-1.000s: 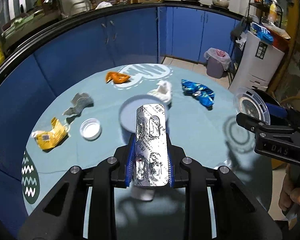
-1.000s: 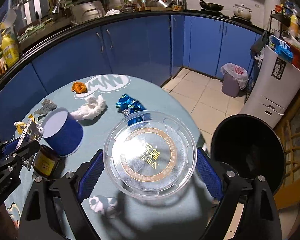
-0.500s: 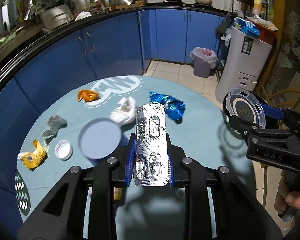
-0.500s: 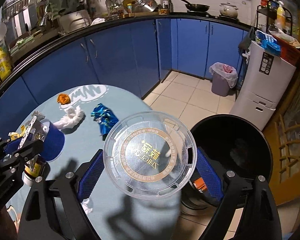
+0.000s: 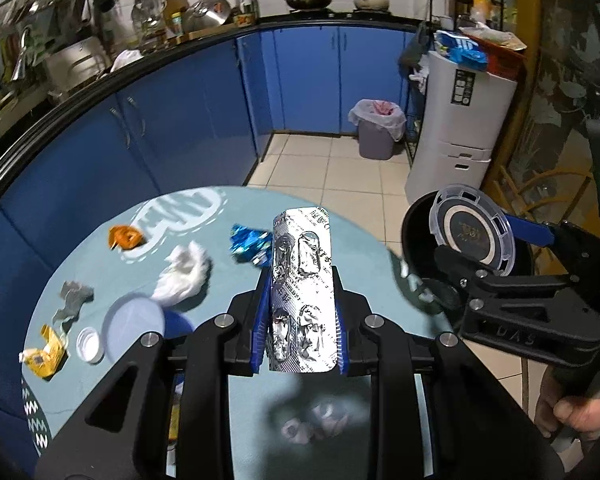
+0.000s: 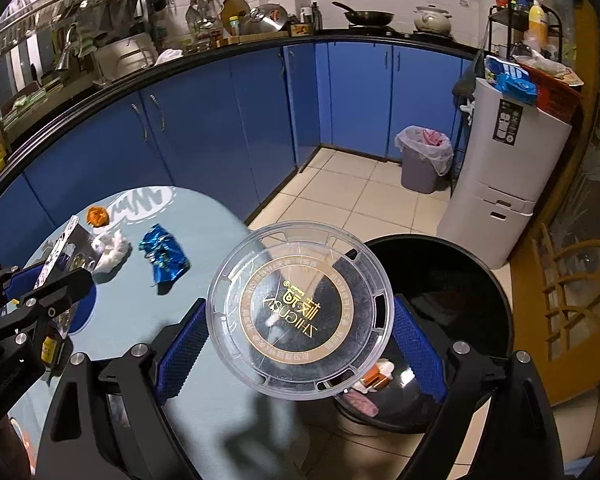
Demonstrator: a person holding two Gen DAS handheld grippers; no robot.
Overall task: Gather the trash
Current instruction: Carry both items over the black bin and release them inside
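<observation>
My left gripper (image 5: pixel 302 284) is shut on a silver foil blister pack (image 5: pixel 302 272) that stands up between its blue pads, above the light blue round table (image 5: pixel 220 360). My right gripper (image 6: pixel 300 320) is shut on a clear round plastic lid (image 6: pixel 300 312) with gold lettering, held over the open black trash bin (image 6: pixel 460 280) beside the table's right edge. In the left wrist view the same lid (image 5: pixel 470 230) hangs at the black bin's (image 5: pixel 416 232) rim. Some trash lies at the bin's bottom.
On the table lie a blue foil wrapper (image 5: pixel 250 242), a white crumpled tissue (image 5: pixel 184 276), an orange scrap (image 5: pixel 124 237), a grey scrap (image 5: pixel 74 296), a yellow wrapper (image 5: pixel 44 354), a white cap (image 5: pixel 89 345) and a blue tub (image 5: pixel 136 326). Blue cabinets curve behind; a lilac floor bin (image 6: pixel 422 160) and white appliance (image 6: pixel 496 184) stand beyond.
Both grippers have swung right across the table. The lid now hangs over the black bin's mouth, and the blister pack has come closer to the table's right edge.
</observation>
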